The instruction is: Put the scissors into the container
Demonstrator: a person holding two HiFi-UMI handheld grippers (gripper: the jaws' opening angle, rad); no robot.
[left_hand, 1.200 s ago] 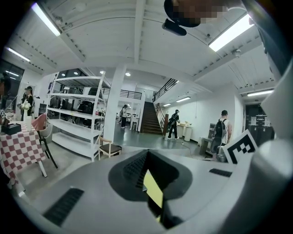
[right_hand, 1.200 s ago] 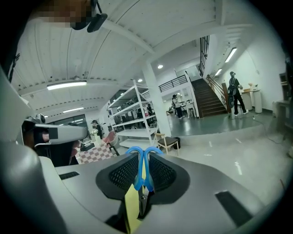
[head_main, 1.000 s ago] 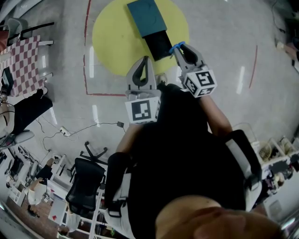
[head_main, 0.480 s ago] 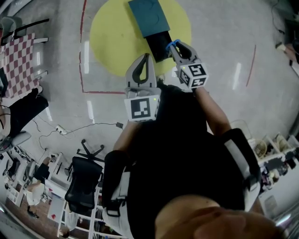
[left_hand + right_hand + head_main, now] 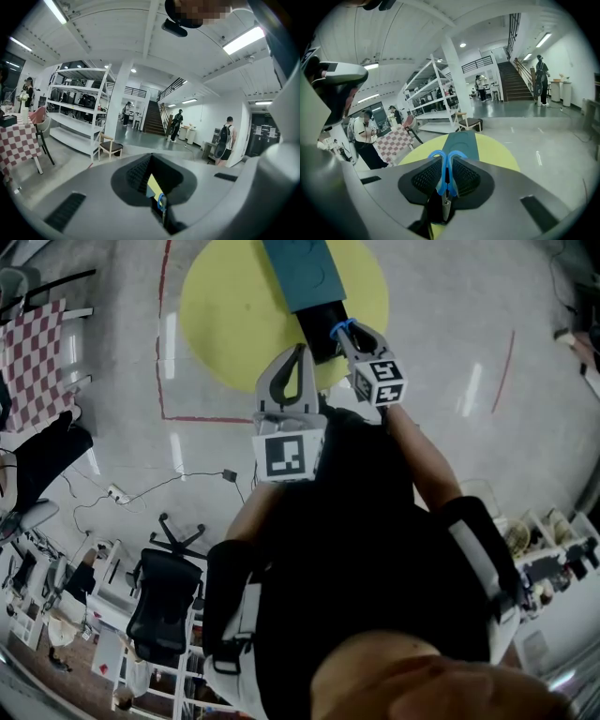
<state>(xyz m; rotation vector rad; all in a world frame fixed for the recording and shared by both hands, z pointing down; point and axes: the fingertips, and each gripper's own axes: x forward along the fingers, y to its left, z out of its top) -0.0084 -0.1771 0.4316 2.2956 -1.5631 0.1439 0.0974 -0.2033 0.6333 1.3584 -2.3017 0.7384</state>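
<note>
The scissors [image 5: 446, 174] have blue handles [image 5: 343, 330] and point blade-down between the jaws of my right gripper [image 5: 348, 334], which is shut on them. The container is a long teal box [image 5: 302, 273] with a black end [image 5: 321, 329], lying on a round yellow table [image 5: 230, 310]. In the head view the right gripper's tip sits at the black end's right edge. The teal box [image 5: 459, 140] lies straight ahead in the right gripper view. My left gripper [image 5: 297, 352] hangs just left of the right one, shut with nothing in it; its jaws [image 5: 151, 157] meet.
A red tape line [image 5: 165, 334] marks the floor left of the yellow table. A checkered table [image 5: 33, 357] stands far left, and an office chair [image 5: 164, 610] and a cable [image 5: 173, 484] lie behind me. White shelves [image 5: 77, 108], a wooden chair [image 5: 110, 146] and several people are farther off.
My right gripper has carried the scissors left and forward, up to the black end of the container. The left gripper has barely shifted.
</note>
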